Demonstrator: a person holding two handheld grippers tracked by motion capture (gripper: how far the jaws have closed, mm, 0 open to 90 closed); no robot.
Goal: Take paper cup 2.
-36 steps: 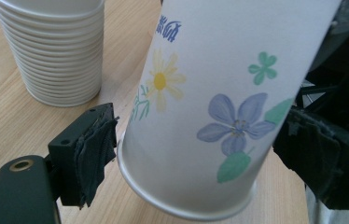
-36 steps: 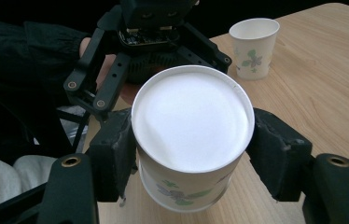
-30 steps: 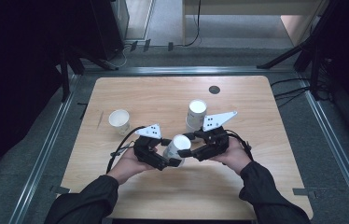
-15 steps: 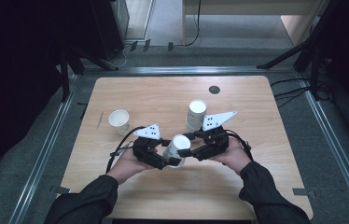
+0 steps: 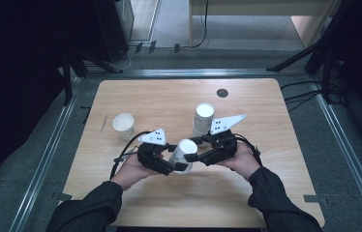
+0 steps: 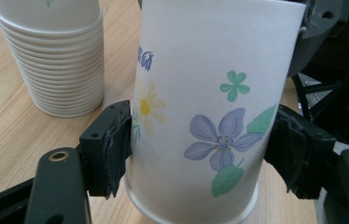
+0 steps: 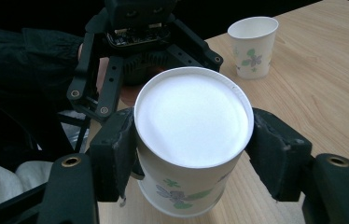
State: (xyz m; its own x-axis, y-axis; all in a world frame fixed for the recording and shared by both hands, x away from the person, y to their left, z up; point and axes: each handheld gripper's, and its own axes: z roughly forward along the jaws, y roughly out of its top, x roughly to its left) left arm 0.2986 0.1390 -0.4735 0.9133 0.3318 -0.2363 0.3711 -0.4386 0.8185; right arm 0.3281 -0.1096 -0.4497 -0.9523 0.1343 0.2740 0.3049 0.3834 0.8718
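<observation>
A lone paper cup (image 5: 124,125) stands at the far left of the counter (image 5: 276,193). Near the middle, the left gripper (image 5: 178,163) has just been closing; its fingers (image 6: 112,149) now pinch the flowered cup (image 6: 205,116) low on its wall. The right gripper (image 5: 194,155) clamps the cup's rim. Behind stands the cup stack (image 5: 202,118). Thin paper probably crushes easily, so grip lightly.

Cup stack (image 5: 202,119) crowds just behind; lone cup (image 5: 124,125) stands left

cup (image 5: 185,153) between stack (image 5: 202,119), lone cup (image 5: 124,125)
</observation>
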